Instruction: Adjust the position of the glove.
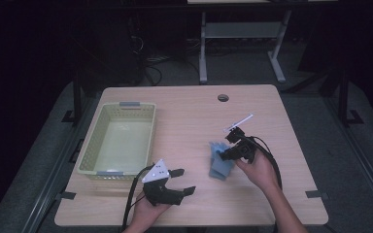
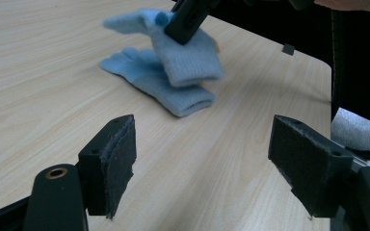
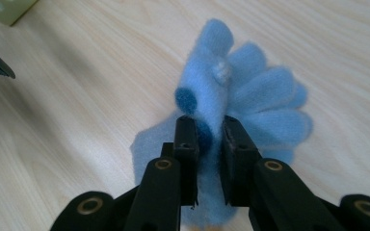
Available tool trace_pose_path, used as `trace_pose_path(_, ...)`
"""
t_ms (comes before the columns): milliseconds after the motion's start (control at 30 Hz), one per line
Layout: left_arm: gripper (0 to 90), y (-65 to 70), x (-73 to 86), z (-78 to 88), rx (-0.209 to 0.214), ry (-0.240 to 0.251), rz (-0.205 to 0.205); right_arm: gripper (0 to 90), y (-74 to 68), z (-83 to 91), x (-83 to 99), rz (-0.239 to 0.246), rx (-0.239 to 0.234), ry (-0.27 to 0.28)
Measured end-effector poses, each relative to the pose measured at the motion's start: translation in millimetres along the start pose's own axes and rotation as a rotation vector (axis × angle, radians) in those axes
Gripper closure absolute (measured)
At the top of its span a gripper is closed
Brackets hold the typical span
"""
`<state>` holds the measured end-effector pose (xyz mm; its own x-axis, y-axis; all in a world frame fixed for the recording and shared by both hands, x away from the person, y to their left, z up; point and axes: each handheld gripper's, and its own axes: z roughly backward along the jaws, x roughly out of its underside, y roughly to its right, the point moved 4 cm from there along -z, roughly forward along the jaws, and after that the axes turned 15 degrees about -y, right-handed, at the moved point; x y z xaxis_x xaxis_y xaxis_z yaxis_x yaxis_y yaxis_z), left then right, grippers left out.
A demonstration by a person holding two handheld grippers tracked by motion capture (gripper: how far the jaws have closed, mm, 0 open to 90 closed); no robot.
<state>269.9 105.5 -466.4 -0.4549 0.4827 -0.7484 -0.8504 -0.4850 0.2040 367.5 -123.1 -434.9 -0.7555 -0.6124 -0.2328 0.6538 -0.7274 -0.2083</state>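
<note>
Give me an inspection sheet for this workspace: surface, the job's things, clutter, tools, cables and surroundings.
Surface: light wooden table, one round hole near the far edge.
Job's things: two light blue gloves; upper glove lifted over the lower glove, which lies flat.
Clutter: pale green basket at left, nothing seen inside.
Tools: right tool shut on the upper glove; left tool open, nothing between its jaws.
Cables: black cable trails from the right tool, another from the left.
Surroundings: dark floor, desk legs beyond the table.

Right hand-held gripper (image 3: pixel 207 139) pinching light blue glove (image 3: pixel 250 96) above table (image 3: pixel 77 120).
</note>
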Motion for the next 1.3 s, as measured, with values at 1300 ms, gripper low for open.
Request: trace_pose_path(1300, 24.6, 0.2, 0.4, -0.9, -0.011, -0.008, -0.014, 68.9, -2.5, -16.6, -5.4, 0.025, -0.001, -0.025)
